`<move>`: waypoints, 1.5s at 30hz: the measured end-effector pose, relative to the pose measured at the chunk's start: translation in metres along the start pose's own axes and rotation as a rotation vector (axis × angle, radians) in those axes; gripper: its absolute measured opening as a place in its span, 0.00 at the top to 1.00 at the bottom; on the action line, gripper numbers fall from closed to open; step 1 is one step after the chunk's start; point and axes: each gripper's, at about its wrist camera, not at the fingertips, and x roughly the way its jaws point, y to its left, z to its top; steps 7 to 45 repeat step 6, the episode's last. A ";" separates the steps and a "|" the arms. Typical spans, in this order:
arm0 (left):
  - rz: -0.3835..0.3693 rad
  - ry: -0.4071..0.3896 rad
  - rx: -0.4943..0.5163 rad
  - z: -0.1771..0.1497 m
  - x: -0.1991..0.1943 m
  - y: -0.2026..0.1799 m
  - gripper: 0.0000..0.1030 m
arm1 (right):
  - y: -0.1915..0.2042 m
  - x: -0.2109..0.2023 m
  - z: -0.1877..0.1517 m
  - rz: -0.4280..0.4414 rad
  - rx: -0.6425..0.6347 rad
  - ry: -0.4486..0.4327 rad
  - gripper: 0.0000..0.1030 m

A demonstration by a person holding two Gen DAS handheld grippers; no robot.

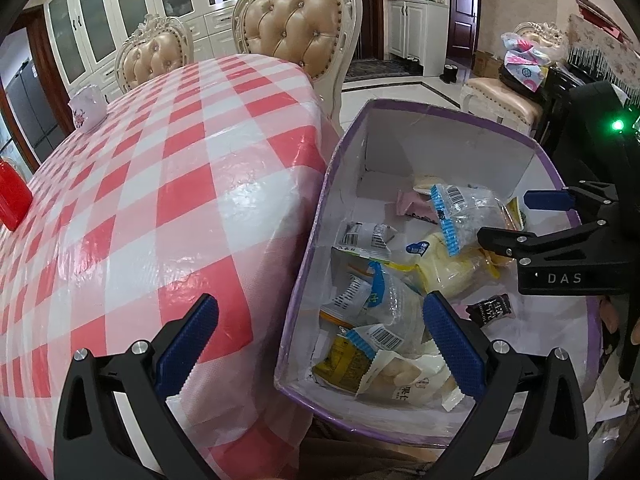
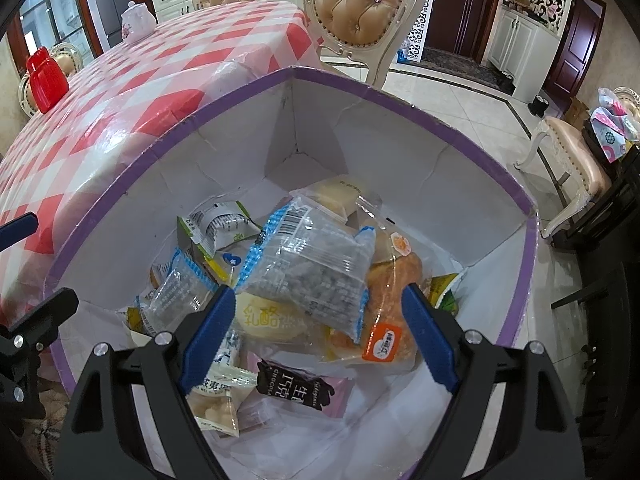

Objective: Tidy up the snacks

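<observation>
The snack packets (image 2: 308,276) lie heaped in the purple-rimmed box (image 2: 528,248), filling the frame's centre beside the checked counter (image 1: 160,184). Both the right gripper (image 2: 318,336) and left gripper (image 1: 320,344) hang with fingers apart, holding nothing. This fits packets just dropped in or about to be lifted out.

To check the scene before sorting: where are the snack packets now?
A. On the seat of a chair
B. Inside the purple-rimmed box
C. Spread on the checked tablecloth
B: the snack packets lie piled inside the purple-rimmed box, beside the table's checked cloth.
</observation>
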 end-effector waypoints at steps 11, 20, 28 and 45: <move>-0.008 0.015 -0.014 0.001 0.002 0.002 0.04 | 0.002 -0.001 0.000 0.001 -0.004 -0.003 0.18; -0.008 0.015 -0.014 0.001 0.002 0.002 0.04 | 0.002 -0.001 0.000 0.001 -0.004 -0.003 0.18; -0.008 0.015 -0.014 0.001 0.002 0.002 0.04 | 0.002 -0.001 0.000 0.001 -0.004 -0.003 0.18; -0.008 0.015 -0.014 0.001 0.002 0.002 0.04 | 0.002 -0.001 0.000 0.001 -0.004 -0.003 0.18</move>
